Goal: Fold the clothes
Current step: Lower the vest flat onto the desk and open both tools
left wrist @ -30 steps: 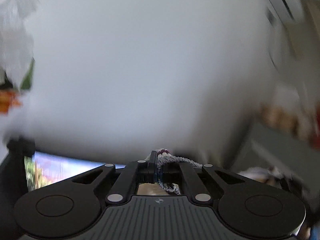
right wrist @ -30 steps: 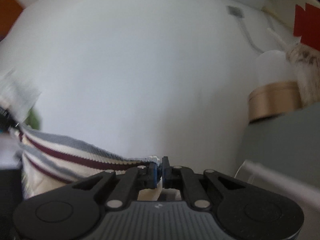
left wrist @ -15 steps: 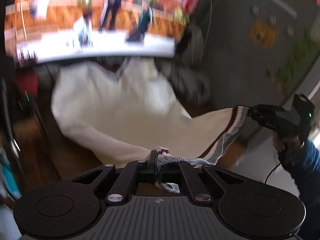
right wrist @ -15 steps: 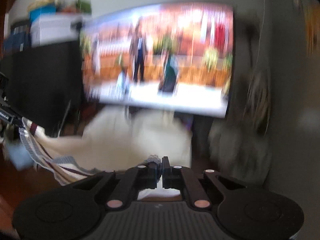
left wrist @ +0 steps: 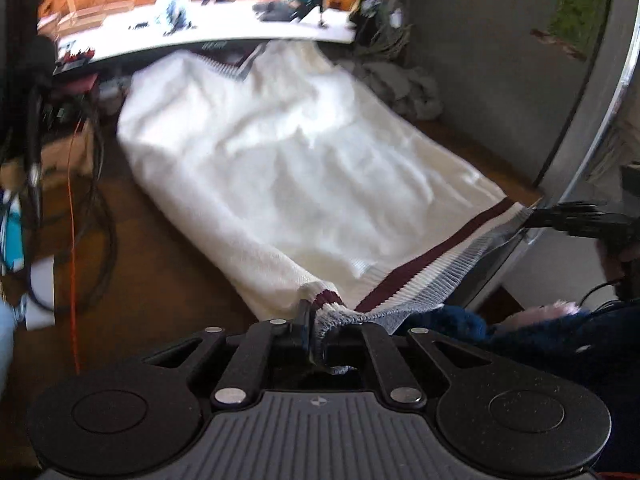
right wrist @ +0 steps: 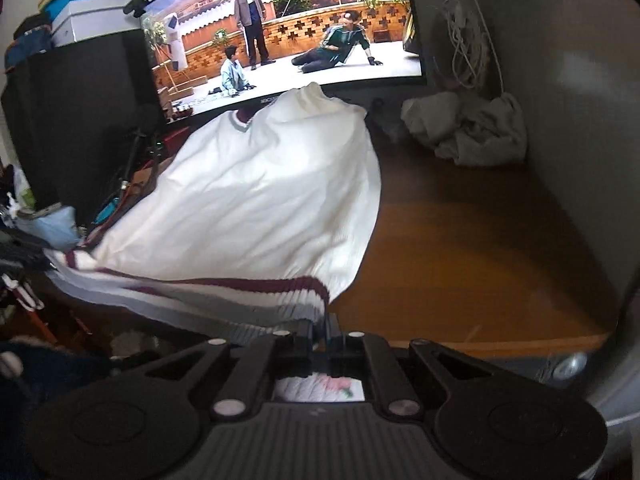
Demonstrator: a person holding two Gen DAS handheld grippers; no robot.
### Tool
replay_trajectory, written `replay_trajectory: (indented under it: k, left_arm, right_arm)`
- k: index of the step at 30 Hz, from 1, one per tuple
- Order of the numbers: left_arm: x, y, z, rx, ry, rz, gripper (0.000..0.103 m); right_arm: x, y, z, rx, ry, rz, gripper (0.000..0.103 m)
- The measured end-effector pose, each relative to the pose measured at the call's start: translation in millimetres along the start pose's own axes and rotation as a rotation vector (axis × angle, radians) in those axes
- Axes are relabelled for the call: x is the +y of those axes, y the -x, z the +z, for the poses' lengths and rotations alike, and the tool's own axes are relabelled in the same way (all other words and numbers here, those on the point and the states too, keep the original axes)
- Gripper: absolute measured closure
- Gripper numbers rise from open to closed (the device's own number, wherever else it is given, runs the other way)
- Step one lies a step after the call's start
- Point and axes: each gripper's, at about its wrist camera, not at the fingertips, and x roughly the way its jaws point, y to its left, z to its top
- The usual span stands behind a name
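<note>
Left wrist view: my left gripper (left wrist: 316, 328) is pinched tight on one corner of the ribbed hem of the cream knit sweater with maroon and grey stripes (left wrist: 288, 168). The sweater runs straight away from me, long axis hem-to-collar, with the V-neck end up by the big TV screen (left wrist: 200, 4). The hem stretches off to the right, where my right gripper (left wrist: 560, 216) has the other corner.

Right wrist view: the right gripper (right wrist: 326, 330) is clamped on its hem corner too, hem band running left from it. The sweater (right wrist: 256, 200) billows over the brown wooden floor (right wrist: 460, 248). Both grippers sit equally near the hem, so I'd guess whatever comes next goes forward, along that axis.
</note>
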Motion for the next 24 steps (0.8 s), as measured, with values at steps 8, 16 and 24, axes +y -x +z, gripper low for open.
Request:
replay_trajectory:
  k: [8,16,24]
  left_arm:
    - [21.4,18.1,-13.8,-0.039,0.133,-0.103,0.072]
    - [40.8,51.6,-21.6,-0.112,0.230,-0.110,0.069]
    - [63.4,19.6,3.0,-0.142,0.273,-0.022,0.069]
  right_arm:
    - [-19.4,4.7,21.4,-0.071,-0.120,0.075,0.069]
    - [-34.1,-56.6,44.2,0.021,-0.238,0.009,0.076]
    - [3.5,-54.7,38.1,0.010,0.061,-0.183,0.098]
